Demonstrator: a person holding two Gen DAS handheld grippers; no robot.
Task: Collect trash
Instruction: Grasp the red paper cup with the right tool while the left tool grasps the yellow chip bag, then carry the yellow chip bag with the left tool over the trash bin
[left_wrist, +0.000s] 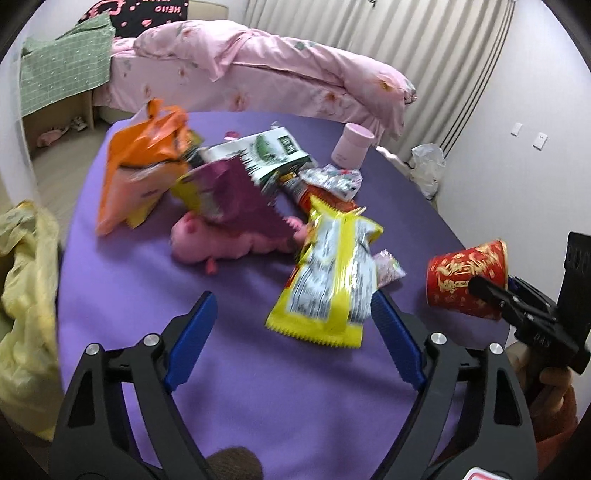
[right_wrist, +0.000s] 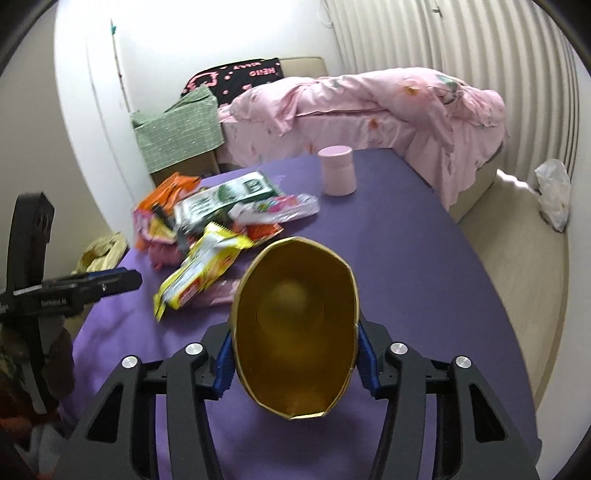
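- Right gripper (right_wrist: 293, 363): blue pads pinch a paper cup (right_wrist: 295, 325) by its sides, squashing the rim oval; gold mouth faces the camera, long axis running away toward the wrapper pile, above the purple table (right_wrist: 424, 258).
- Left gripper (left_wrist: 295, 332): fingers spread, nothing between them; a yellow wrapper (left_wrist: 328, 273) lies just beyond, lengthwise toward the pile.
- Wrapper pile (left_wrist: 229, 177): mid-table; bare purple surface on the camera side, out to the table's edges.
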